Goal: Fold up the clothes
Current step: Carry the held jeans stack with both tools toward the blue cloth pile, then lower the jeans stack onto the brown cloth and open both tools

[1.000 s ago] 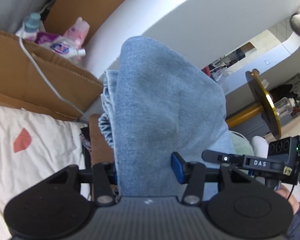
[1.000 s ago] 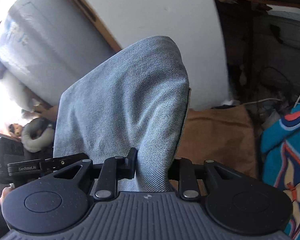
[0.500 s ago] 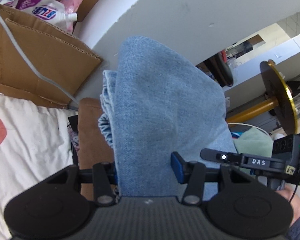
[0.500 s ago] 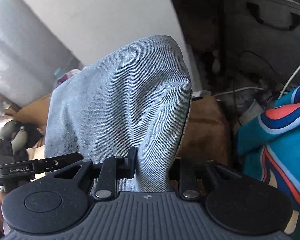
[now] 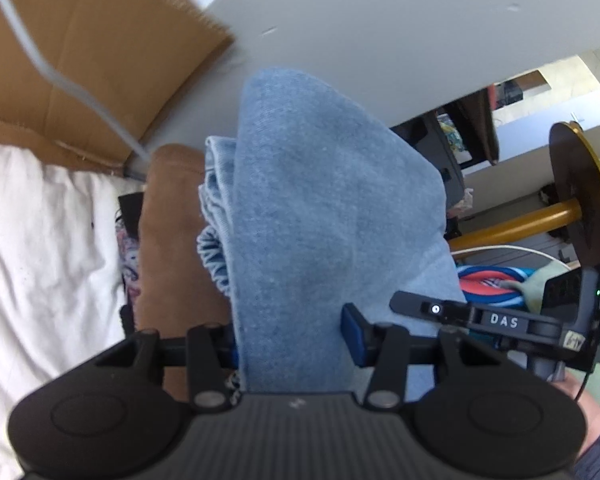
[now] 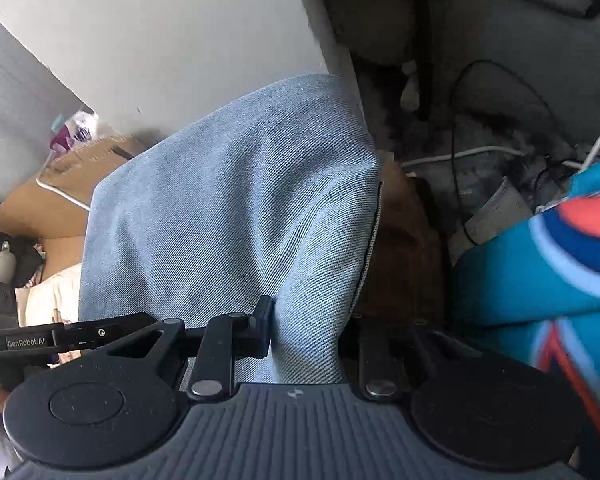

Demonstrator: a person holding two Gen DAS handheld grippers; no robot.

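Denim garment (image 5: pixel 324 216), pale blue, most likely jeans: bunched thick between the jaws of the left gripper (image 5: pixel 290 334), blue pads pressed into the cloth on both sides, jaws roughly half apart around the bundle. Same denim (image 6: pixel 236 208) pinched in the right gripper (image 6: pixel 306 330), jaws narrower, set on a thinner fold with a dark stitched seam along its right edge. Held up in the air between the two grippers, draped forward over the fingers, resting on no surface in either view.

Judged as handling: soft but heavy for cloth, dense twill, slow to swing, prone to sag between the two grips. Not slippery, not fragile; firm pinch tolerated. Layers likely to slide against one another, so best gripped through all layers at once, near a seam, hem or the gathered elastic edge (image 5: pixel 212 256) visible at left in the left wrist view, where the cloth is thickest and least stretchy. Grips kept level with each other to keep the fold line straight.

Count: one denim garment; two grippers, both clamped on it. Below and around: one white sheet (image 5: pixel 40 248) at left, one brown cushion-like item (image 5: pixel 168 240) under the denim, one cardboard box (image 5: pixel 100 60), one teal, red and blue patterned cloth (image 6: pixel 540 272) at right, one gold round stand (image 5: pixel 580 196). Several cables, number unclear.
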